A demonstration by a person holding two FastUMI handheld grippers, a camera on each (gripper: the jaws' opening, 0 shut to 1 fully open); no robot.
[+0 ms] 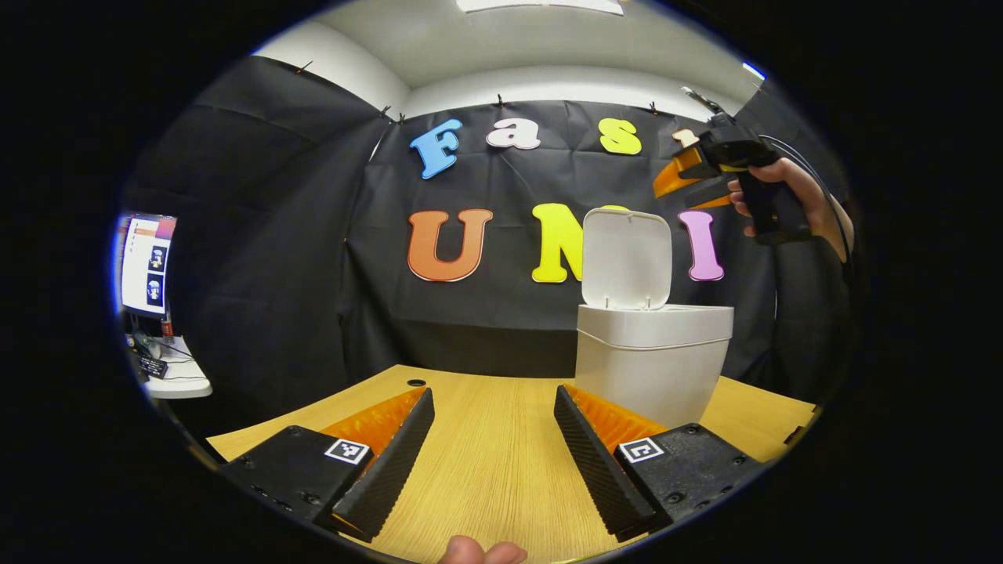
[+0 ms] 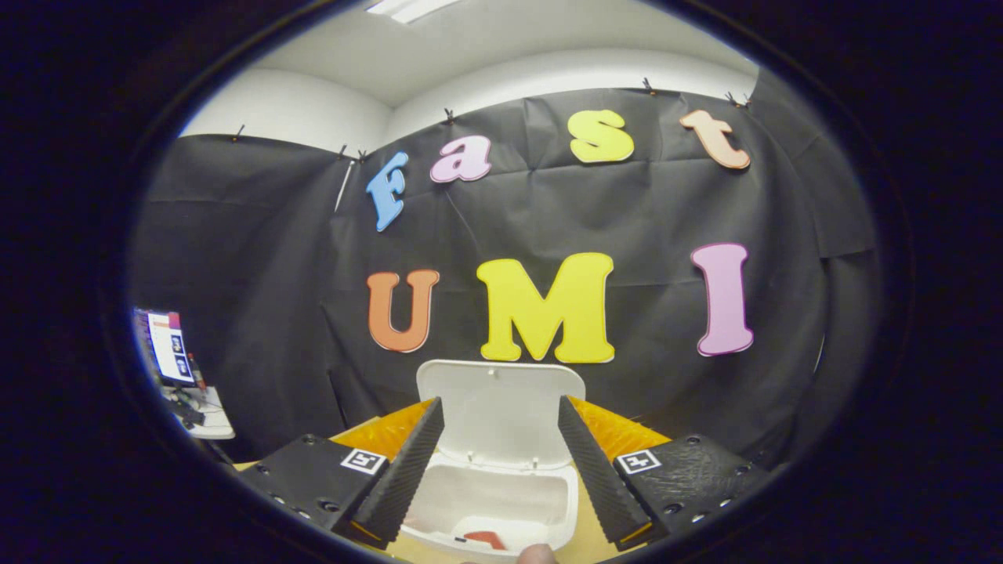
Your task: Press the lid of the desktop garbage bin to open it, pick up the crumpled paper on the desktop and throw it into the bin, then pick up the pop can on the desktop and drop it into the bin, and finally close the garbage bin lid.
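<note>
In the left gripper view, the left tongs stand wide apart just over the wooden table with nothing between their fingers. Beyond them, to the right, the white garbage bin stands on the table with its lid raised upright. Higher and farther right, a hand holds the right tongs up in the air above the bin; from here I cannot tell how wide they are. In the right gripper view, the right tongs are spread open and empty, looking down into the bin's mouth, where something red lies at the bottom. The opened lid stands behind them.
</note>
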